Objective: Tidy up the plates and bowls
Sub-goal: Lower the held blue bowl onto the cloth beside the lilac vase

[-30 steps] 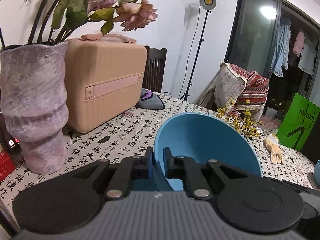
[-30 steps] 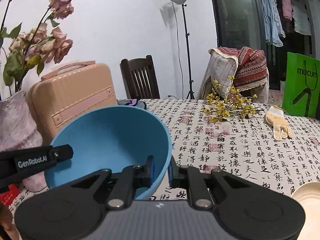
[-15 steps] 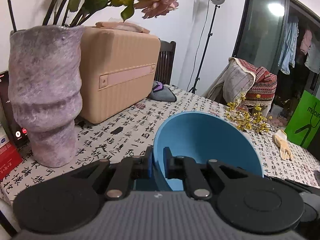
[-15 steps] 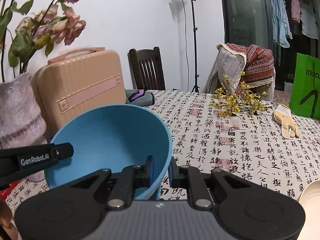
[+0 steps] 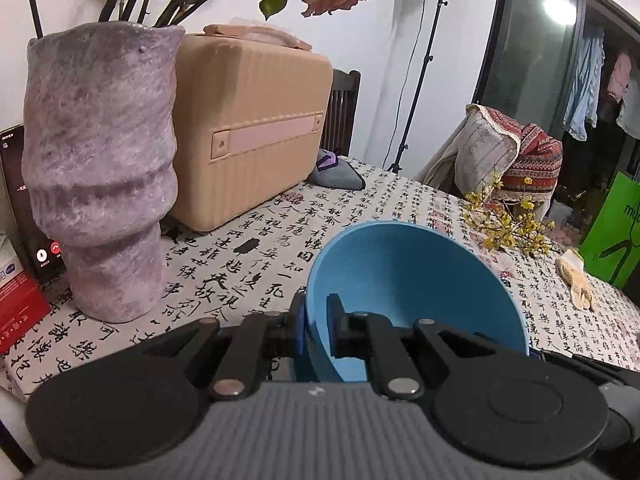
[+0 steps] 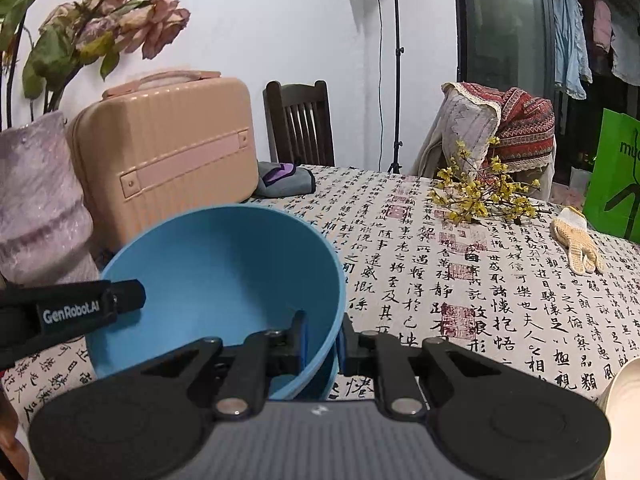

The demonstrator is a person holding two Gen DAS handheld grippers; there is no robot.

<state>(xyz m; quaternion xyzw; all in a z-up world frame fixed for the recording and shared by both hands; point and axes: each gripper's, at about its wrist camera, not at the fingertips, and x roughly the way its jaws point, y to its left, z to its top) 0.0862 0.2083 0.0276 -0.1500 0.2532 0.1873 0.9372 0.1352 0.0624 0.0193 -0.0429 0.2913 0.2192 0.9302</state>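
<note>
A blue bowl (image 5: 408,276) hangs tilted a little above the calligraphy-print tablecloth (image 5: 256,248), held by both grippers. My left gripper (image 5: 316,320) is shut on the bowl's left rim, one finger inside and one outside. In the right wrist view my right gripper (image 6: 322,332) is shut on the right rim of the same bowl (image 6: 216,272), and a finger (image 6: 88,308) of the left gripper reaches in from the left edge. The edge of a cream plate (image 6: 624,400) shows at the lower right.
A purple vase (image 5: 100,168) with dried roses and a beige suitcase (image 5: 248,128) stand close on the left, with a phone (image 5: 24,208) and a red box (image 5: 16,312) beside them. Yellow flower sprigs (image 6: 480,196), a glove (image 6: 576,244) and a green bag (image 6: 616,176) lie to the right.
Both grippers have sunk toward the table with the bowl still between them. The vase and suitcase now sit higher and nearer in both views.
</note>
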